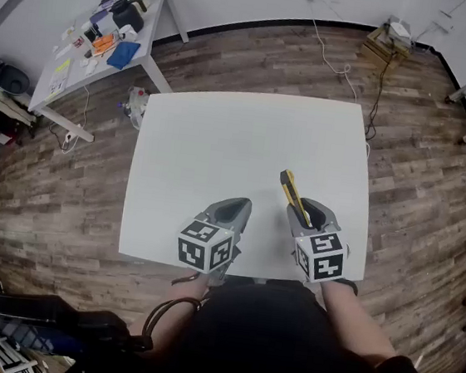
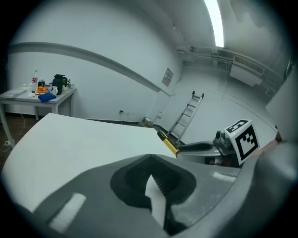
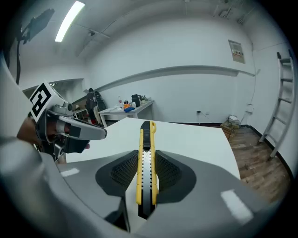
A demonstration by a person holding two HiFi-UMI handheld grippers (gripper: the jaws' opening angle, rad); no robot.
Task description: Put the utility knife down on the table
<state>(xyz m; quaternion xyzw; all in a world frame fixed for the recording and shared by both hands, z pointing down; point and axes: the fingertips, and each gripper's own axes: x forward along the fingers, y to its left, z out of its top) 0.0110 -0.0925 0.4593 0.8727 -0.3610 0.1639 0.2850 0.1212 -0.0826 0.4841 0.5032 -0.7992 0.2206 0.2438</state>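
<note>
**Head view:** the right gripper (image 1: 304,210) is over the table (image 1: 222,138), close to its near edge and toward its right side. The jaws are clamped on the utility knife (image 1: 292,192). The knife's long axis runs out past the fingertips toward the table's far edge, angled a little toward the table's middle. The left gripper (image 1: 232,211) is just beside it, also at the near edge. It carries nothing.

**Left gripper view:** the left gripper (image 2: 150,160) has its jaws together with nothing between them, and only a sliver of table (image 2: 84,139) shows through. Across the table's near edge is the right gripper (image 2: 195,148). The knife (image 2: 166,141) pokes out ahead of it, with its free end pitched up off the tabletop.

**Right gripper view:** the right gripper (image 3: 146,158) has both pads tight on the knife (image 3: 146,153) at mid-body, yellow edges against the ribbed pads. The knife's axis is in line with the jaws, so about half of it overhangs beyond the tips. The table (image 3: 195,139) lies below and ahead. The left gripper (image 3: 93,132) sits off toward the table's left side, clear of the knife.

**Key relation:** the knife lies along the right gripper's own axis, above the table and not on it. My read is that the right gripper has to drop and level until the overhanging end meets the tabletop, then release. The left gripper isn't needed.
</note>
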